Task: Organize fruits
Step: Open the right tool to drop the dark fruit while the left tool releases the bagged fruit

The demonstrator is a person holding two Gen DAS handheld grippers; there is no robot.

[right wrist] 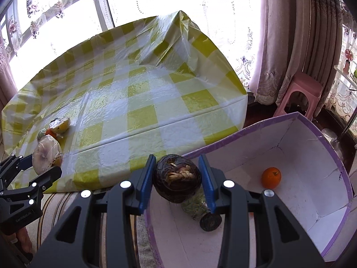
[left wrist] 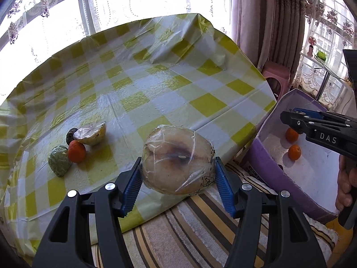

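Observation:
My left gripper (left wrist: 178, 167) is shut on a large pale fruit half wrapped in plastic film (left wrist: 178, 159), held above the table's near edge; it also shows in the right wrist view (right wrist: 45, 157). My right gripper (right wrist: 177, 178) is shut on a dark brown round fruit (right wrist: 177, 177), held over the purple box (right wrist: 312, 122). In the box lie an orange (right wrist: 271, 177), a green wrapped piece (right wrist: 194, 206) and a small dark fruit (right wrist: 210, 222). On the table remain a wrapped yellow half (left wrist: 91, 134), an orange (left wrist: 76, 151), a green wrapped piece (left wrist: 59, 160) and a dark fruit (left wrist: 71, 135).
The table wears a yellow-and-white checked plastic cloth (left wrist: 156, 84). The purple box (left wrist: 263, 156) stands to the right of the table on a striped rug (left wrist: 189, 223). A pink stool (right wrist: 299, 93) and curtains stand behind the box.

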